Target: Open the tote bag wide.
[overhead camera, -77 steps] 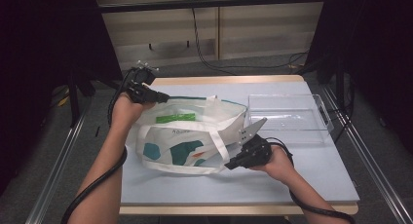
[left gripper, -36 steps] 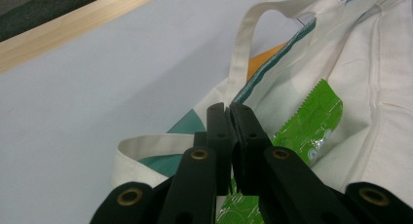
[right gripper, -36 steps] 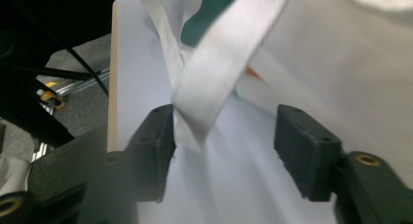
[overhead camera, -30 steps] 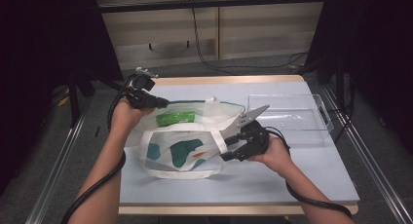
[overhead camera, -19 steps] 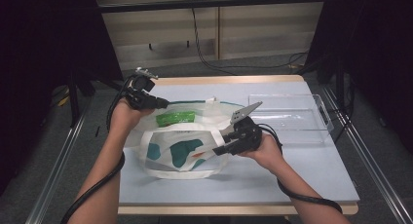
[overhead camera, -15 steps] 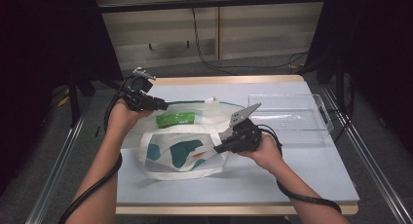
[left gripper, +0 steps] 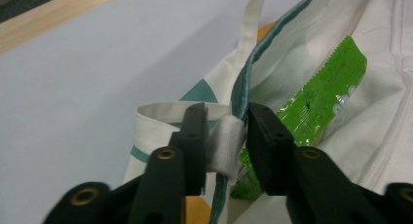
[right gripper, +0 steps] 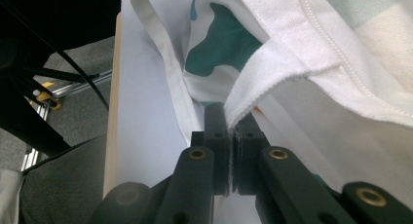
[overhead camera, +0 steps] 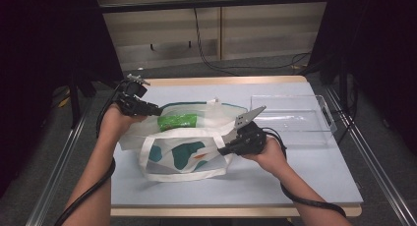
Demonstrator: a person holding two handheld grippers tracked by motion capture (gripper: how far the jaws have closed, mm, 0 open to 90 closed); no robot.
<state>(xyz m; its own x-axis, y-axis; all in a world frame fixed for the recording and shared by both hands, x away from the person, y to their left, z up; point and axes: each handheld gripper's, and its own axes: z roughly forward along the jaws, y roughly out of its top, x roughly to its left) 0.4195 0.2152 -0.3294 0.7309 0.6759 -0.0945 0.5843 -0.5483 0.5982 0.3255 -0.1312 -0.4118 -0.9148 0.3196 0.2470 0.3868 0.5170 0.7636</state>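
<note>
L gripper (left gripper: pixel 221 146): jaws part-open, pinching folded rim of tote bag (overhead camera: pixel 187 147). R gripper (right gripper: pixel 233 136): jaws pressed tight on bag's opposite rim. Bag stretched between the 2 grippers, long axis gripper-to-gripper, mouth up. Green packet (left gripper: pixel 311 107) inside, just past L jaws.

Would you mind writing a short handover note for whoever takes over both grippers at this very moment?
Left gripper: shut on the rim of the tote bag at its far left corner.
Right gripper: shut on the bag's fabric at its right side.
Things: the bag lies on the table, its mouth held open between the grippers; the green packet sits inside. A clear tray stands to the right, apparently with nothing in it.
Done: the bag is opened.
Left: probably taking the packet out or closing the bag; I cannot tell which.
</note>
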